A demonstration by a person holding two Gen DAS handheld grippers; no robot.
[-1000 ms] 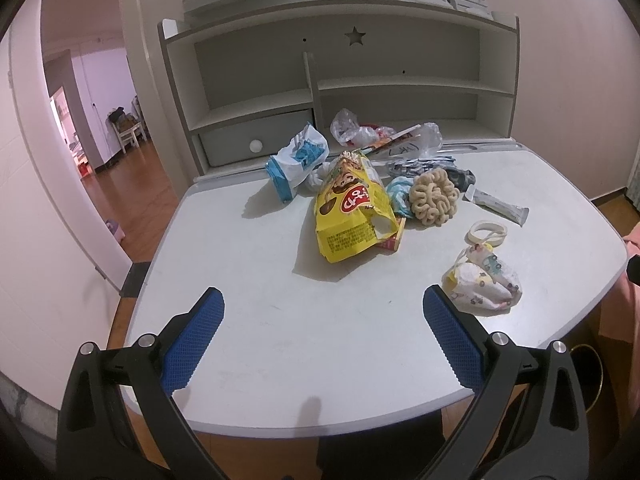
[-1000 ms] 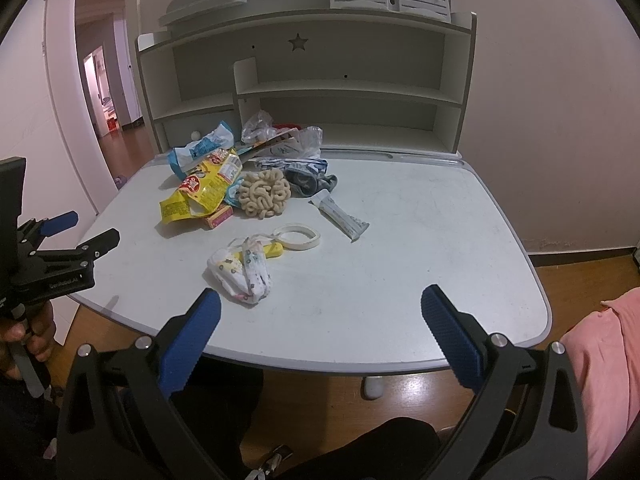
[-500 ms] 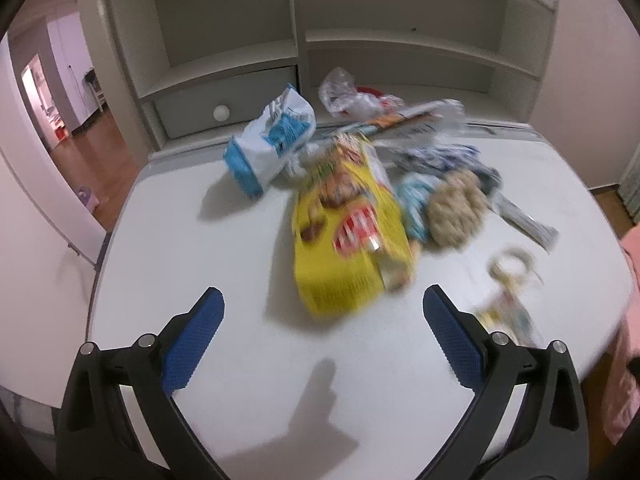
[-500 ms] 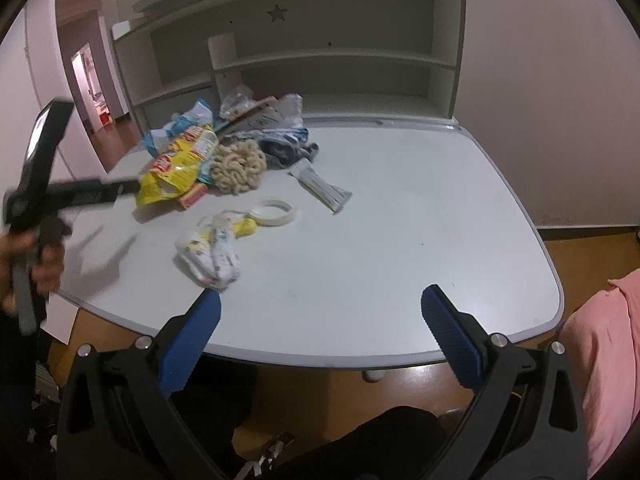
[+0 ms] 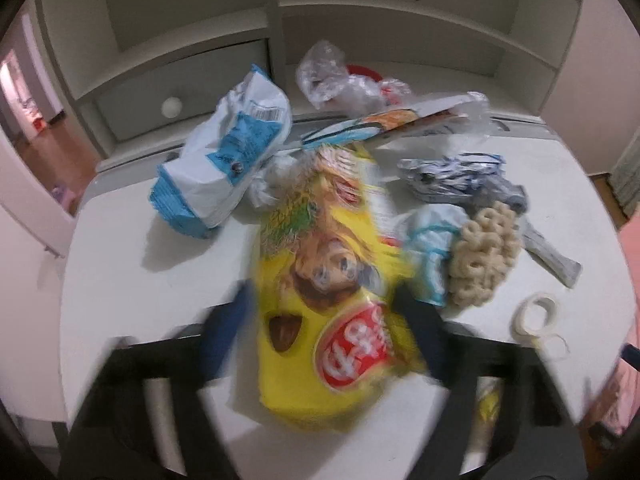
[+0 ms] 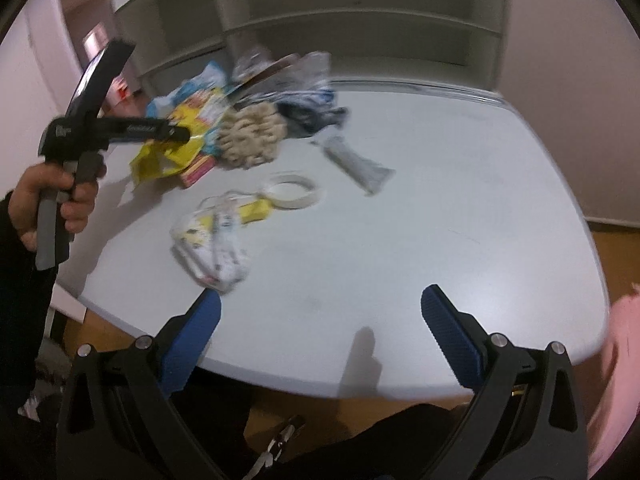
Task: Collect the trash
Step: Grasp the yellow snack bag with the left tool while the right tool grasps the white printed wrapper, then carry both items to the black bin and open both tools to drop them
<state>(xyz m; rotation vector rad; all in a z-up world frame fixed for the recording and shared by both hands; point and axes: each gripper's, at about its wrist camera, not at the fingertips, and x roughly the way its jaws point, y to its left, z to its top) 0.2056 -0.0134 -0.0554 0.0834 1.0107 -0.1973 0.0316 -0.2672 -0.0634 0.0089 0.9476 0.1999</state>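
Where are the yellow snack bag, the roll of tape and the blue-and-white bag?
yellow snack bag (image 5: pixel 332 320): left wrist view, printed front.
roll of tape (image 6: pixel 294 194): right wrist view, ring's rim.
blue-and-white bag (image 5: pixel 228 152): left wrist view, middle.

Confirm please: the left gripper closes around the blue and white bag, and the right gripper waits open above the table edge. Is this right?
Not quite. In the left wrist view, the left gripper closes around the yellow snack bag; the blue and white bag lies untouched behind. The right gripper does wait open.
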